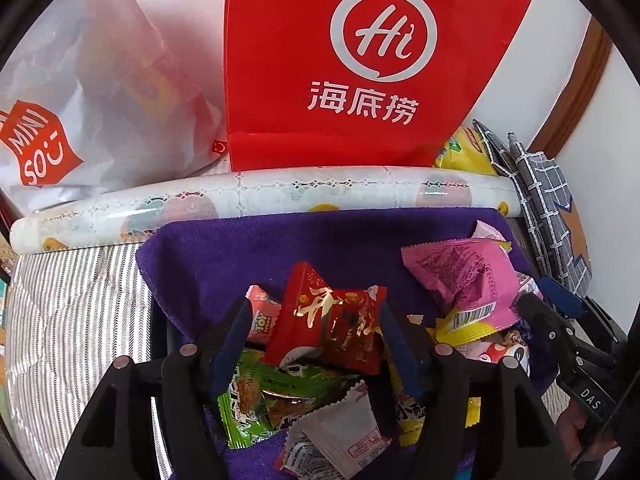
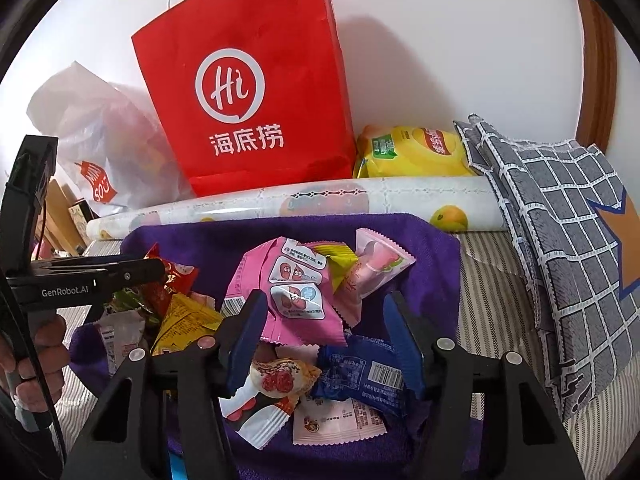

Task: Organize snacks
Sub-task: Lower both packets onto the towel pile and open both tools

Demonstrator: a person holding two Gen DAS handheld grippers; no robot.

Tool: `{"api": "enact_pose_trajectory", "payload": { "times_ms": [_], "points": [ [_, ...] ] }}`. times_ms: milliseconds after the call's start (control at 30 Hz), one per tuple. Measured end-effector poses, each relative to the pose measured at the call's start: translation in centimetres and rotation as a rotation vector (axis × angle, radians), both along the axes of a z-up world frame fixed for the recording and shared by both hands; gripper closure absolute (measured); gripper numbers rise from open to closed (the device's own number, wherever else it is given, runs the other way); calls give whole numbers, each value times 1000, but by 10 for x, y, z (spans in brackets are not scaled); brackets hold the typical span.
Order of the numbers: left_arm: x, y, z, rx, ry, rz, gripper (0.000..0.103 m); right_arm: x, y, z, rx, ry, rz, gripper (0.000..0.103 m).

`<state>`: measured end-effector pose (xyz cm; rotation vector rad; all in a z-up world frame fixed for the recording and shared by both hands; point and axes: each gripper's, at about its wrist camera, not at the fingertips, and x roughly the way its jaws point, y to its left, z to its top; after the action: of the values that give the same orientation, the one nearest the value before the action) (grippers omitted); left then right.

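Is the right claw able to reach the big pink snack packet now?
Probably yes. The right claw is open, and the pink snack packet lies on top of the pile just ahead, nothing covering it.
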<state>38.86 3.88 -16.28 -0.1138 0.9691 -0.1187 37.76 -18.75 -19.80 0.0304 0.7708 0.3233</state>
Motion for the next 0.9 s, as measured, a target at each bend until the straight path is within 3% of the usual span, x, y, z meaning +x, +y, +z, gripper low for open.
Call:
{"api": "enact_pose_trajectory", "payload": {
  "times_ms": [500, 900],
  "points": [
    [-1, 5, 7, 24, -12, 65, 32, -4, 0, 3, 18, -5, 25, 43],
    [-6, 4, 16, 57, -8, 103, 26, -5, -15, 14, 66, 8, -16, 43]
  ]
}}
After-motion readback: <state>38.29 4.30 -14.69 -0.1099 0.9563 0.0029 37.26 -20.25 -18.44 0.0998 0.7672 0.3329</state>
